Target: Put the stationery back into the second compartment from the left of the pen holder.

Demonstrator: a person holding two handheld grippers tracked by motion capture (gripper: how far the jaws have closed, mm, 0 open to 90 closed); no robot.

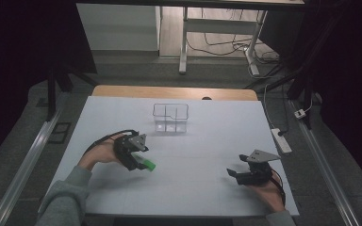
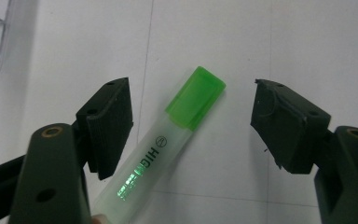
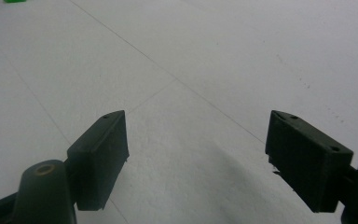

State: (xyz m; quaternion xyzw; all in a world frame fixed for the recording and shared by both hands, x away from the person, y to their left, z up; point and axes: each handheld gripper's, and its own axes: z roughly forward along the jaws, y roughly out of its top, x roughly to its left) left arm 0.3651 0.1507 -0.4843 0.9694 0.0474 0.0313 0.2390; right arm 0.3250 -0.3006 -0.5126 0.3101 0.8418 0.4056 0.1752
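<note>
The highlighter (image 2: 168, 140) lies flat on the white table (image 1: 207, 141) between the wide-open pads of the left gripper (image 2: 191, 121), long axis slanting, green cap away, hugging one pad. The right gripper (image 1: 238, 173), likewise wide and empty, sits well apart.
</note>
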